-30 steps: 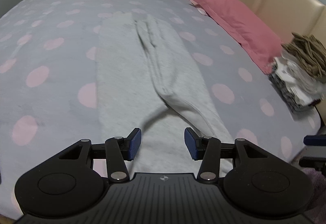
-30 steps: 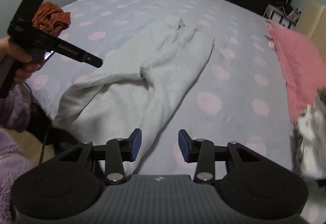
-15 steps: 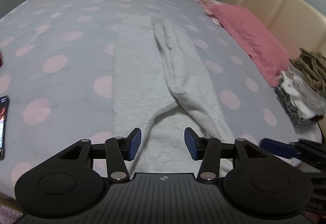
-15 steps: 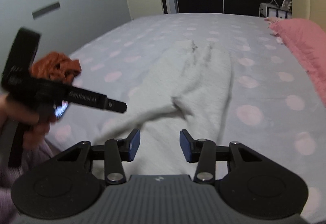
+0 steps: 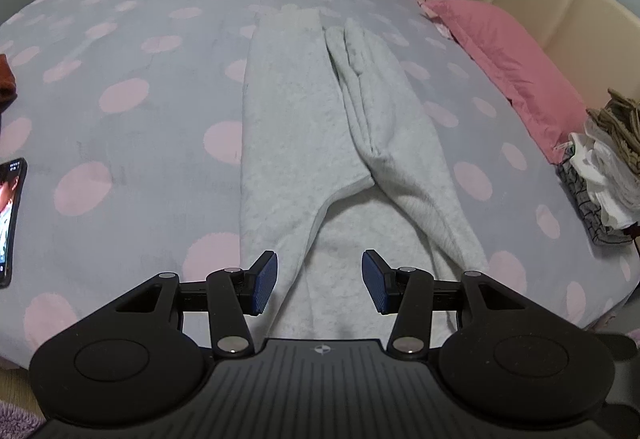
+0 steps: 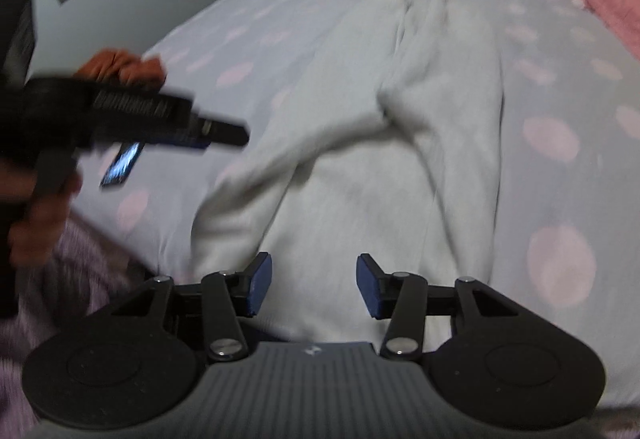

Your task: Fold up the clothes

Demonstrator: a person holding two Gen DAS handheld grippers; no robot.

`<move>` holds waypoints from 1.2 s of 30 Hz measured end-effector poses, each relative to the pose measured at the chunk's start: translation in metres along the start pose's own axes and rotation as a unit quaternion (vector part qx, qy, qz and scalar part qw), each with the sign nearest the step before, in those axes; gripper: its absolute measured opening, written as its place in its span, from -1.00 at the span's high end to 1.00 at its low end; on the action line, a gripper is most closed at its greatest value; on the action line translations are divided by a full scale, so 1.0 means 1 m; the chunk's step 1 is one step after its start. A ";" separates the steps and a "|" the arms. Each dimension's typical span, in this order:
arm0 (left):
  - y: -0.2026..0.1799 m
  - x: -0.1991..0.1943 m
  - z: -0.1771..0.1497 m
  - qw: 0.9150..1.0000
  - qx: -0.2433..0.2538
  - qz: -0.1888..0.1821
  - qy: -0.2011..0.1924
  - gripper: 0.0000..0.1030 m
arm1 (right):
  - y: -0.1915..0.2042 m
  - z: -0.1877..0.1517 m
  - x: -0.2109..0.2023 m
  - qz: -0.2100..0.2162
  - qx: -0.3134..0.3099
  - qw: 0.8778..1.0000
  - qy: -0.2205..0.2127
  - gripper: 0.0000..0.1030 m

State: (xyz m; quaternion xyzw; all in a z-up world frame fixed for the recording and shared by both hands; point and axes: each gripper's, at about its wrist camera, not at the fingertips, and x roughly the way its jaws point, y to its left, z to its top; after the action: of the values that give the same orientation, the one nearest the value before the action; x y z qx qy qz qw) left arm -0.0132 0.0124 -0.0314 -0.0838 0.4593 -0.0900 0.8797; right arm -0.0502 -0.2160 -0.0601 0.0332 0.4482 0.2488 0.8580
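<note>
Light grey sweatpants [image 5: 304,143] lie lengthwise on the bed, legs pointing away, the right leg creased and folded along its length. The waist end hangs at the near bed edge. My left gripper [image 5: 319,284] hovers open just above the waist end, nothing between its blue pads. In the right wrist view the same sweatpants [image 6: 400,159] fill the middle. My right gripper [image 6: 314,286] is over the waist part, its jaws opening, with no cloth between the pads. The left gripper's tip [image 6: 224,133] shows there at left, held by a hand.
The bed has a grey cover with pink dots [image 5: 120,95]. A pink pillow [image 5: 508,67] and a stack of folded clothes [image 5: 604,167] sit at the right. A phone [image 5: 10,215] lies at the left edge, near a rust-coloured garment [image 6: 120,65].
Both grippers have come lower and closer to the waist end. The right view has rolled and is now blurred; its jaws stand a little wider.
</note>
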 end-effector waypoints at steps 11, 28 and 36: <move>-0.019 0.015 0.001 1.000 0.017 -0.020 0.012 0.13 | -0.029 -0.008 -0.060 -0.050 0.046 0.994 -0.084 0.01; -0.032 0.086 0.051 0.998 -0.015 -0.066 0.001 0.14 | -0.041 0.005 0.009 -0.167 -0.056 0.981 -0.075 0.05; -0.034 0.129 0.077 0.997 -0.048 -0.060 -0.004 0.13 | -0.031 0.026 0.044 -0.192 -0.131 0.970 -0.070 0.05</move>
State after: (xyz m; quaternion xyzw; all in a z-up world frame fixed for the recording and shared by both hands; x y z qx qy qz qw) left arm 0.1199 -0.0462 -0.0819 -0.1538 0.4541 -0.1197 0.8694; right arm 0.0034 -0.2184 -0.0862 -0.1490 0.3482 0.1336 0.9158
